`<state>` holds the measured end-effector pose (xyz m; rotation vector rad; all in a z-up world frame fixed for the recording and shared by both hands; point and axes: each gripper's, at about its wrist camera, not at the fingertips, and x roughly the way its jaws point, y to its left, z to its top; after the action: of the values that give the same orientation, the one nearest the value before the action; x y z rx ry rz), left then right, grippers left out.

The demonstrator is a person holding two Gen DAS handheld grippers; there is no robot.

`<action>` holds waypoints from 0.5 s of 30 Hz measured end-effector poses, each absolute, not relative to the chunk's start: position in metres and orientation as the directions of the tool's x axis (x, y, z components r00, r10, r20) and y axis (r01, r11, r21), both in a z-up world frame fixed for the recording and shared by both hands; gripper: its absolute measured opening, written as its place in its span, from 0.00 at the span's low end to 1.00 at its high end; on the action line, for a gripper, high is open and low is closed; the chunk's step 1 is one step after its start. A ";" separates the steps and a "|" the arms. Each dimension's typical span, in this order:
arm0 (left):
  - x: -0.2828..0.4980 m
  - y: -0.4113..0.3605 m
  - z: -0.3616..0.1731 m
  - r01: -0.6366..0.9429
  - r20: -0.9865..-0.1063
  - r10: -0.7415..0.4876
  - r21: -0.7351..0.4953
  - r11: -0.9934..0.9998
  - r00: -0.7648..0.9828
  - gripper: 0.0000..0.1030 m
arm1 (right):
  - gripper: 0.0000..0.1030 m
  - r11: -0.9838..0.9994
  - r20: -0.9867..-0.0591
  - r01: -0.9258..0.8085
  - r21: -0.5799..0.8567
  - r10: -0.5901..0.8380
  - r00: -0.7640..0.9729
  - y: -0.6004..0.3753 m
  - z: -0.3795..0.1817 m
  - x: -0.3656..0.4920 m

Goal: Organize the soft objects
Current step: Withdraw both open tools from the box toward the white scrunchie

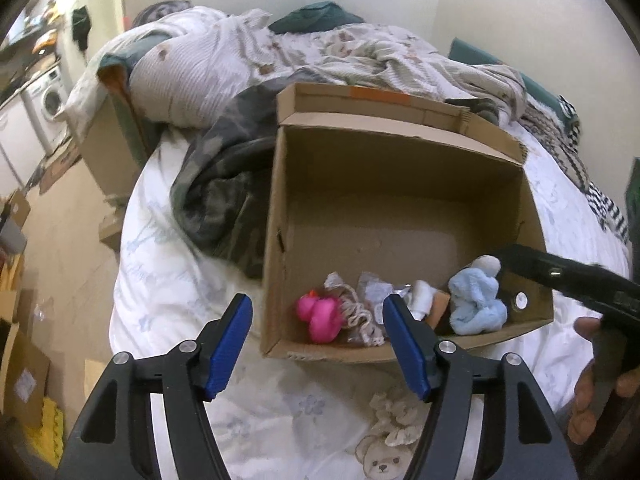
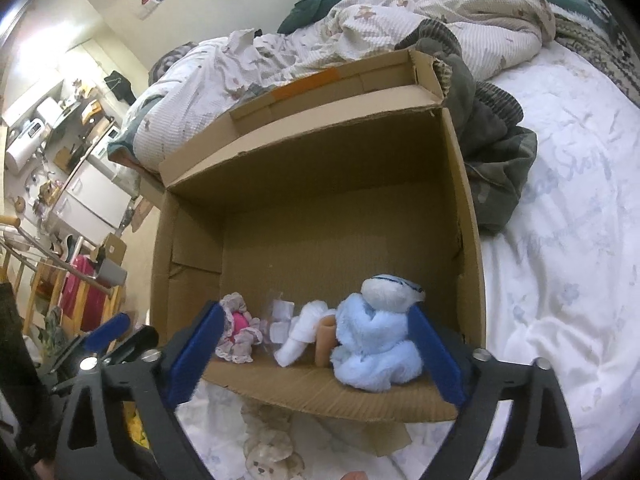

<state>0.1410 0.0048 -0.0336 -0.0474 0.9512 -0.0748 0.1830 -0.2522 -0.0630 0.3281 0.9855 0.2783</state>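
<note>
An open cardboard box [image 1: 400, 184] [image 2: 320, 208] stands on the bed. Along its near wall lie a pink toy duck [image 1: 320, 316], a frilly pink doll [image 2: 240, 332], a white rolled cloth [image 2: 300, 332] and a light blue plush toy [image 1: 476, 300] [image 2: 376, 344]. My left gripper [image 1: 318, 348] is open and empty above the box's near left corner. My right gripper [image 2: 316, 356] is open at the box's near edge, its fingers wide on either side of the blue plush, not touching it. A beige teddy bear [image 1: 384, 440] [image 2: 268, 444] lies on the sheet in front of the box.
A white floral sheet [image 1: 180, 280] covers the bed. A grey-green blanket [image 1: 224, 184] is bunched left of the box. A crumpled duvet [image 1: 320, 52] and pillows lie behind. Cardboard boxes [image 1: 20, 368] and clutter stand on the floor at left.
</note>
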 end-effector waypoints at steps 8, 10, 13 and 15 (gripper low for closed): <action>0.126 0.013 -0.030 0.004 -0.811 -0.060 -0.071 0.997 0.582 0.63 | 1.00 0.922 -0.743 -0.084 0.377 0.355 0.567 -0.257 -0.051 0.167; 0.124 0.013 -0.030 0.005 -0.811 -0.059 -0.069 0.998 0.581 0.63 | 1.00 0.922 -0.741 -0.081 0.379 0.354 0.571 -0.258 -0.049 0.163; 0.119 0.012 -0.029 0.006 -0.811 -0.058 -0.068 0.998 0.582 0.63 | 1.00 0.918 -0.742 -0.062 0.391 0.355 0.568 -0.260 -0.051 0.158; 0.115 0.011 -0.029 0.004 -0.812 -0.059 -0.070 0.998 0.581 0.63 | 1.00 0.912 -0.743 -0.046 0.407 0.360 0.564 -0.262 -0.052 0.154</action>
<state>0.1152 0.0109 -0.0286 -0.0629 0.9507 -0.0368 0.1536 -0.2620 -0.0525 0.3631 0.9468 0.2453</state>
